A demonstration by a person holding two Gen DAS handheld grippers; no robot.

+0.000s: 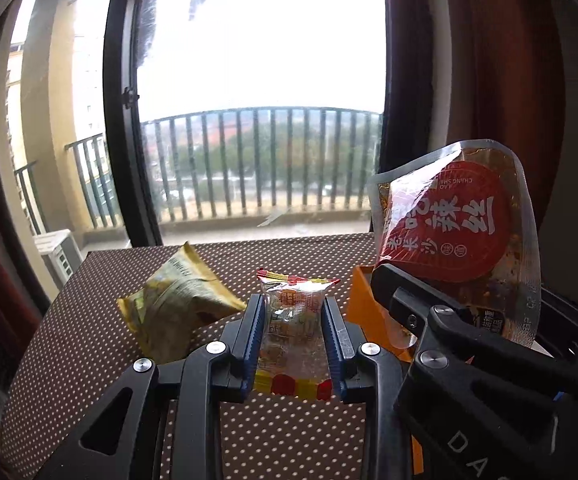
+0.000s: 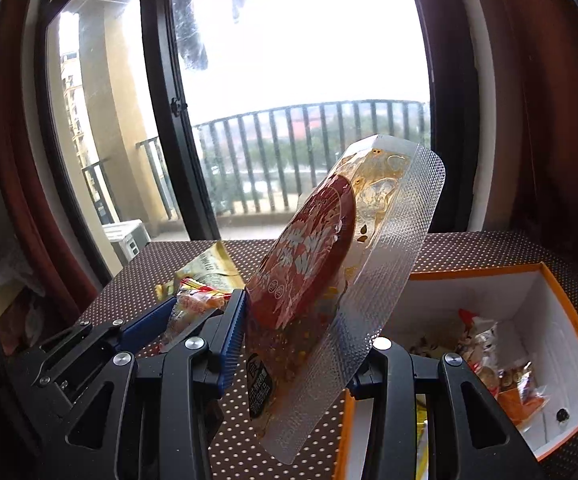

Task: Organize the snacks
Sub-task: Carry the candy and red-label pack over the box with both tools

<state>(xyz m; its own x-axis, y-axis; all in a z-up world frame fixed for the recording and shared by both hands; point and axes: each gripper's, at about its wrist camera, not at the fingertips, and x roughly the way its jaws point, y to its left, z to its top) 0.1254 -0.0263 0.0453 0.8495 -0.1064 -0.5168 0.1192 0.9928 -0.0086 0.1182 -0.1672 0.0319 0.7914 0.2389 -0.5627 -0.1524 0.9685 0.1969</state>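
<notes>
Left gripper (image 1: pixel 293 320): closed on the small clear snack packet (image 1: pixel 293 320), which was pinched across its width between the blue ribbed fingers (image 1: pixel 253 330) and held above the dotted tablecloth (image 1: pixel 89 344).

Right gripper (image 2: pixel 301 340): closed on the lower part of the red vacuum pouch (image 2: pixel 321 256); the pouch was held tilted, its embossed clear margin leaning toward the box.

Orange box (image 2: pixel 569 320): seen open on the cloth to the right, white inside, with several wrapped snacks already lying in it. In the left wrist view the box (image 1: pixel 363 300) was partly hidden behind the right gripper.

Yellow-green bag (image 1: pixel 173 304): left lying crumpled on the cloth, just beyond the left gripper and not gripped.

Step judged to be in hand: both held items were apparently being carried to the box, the red pouch nearest to it.

How the step would be done well: the pouch should be brought over the open top before the fingers are parted, so that its long floppy end is not caught on the orange rim. It would best be laid flat or slid along the back wall, since room must be kept for the rest. The small packet should be kept clear of the right gripper until the pouch has been let go.

Risk judged: a slippery film held only at one end could be swung or dropped outside the box.
</notes>
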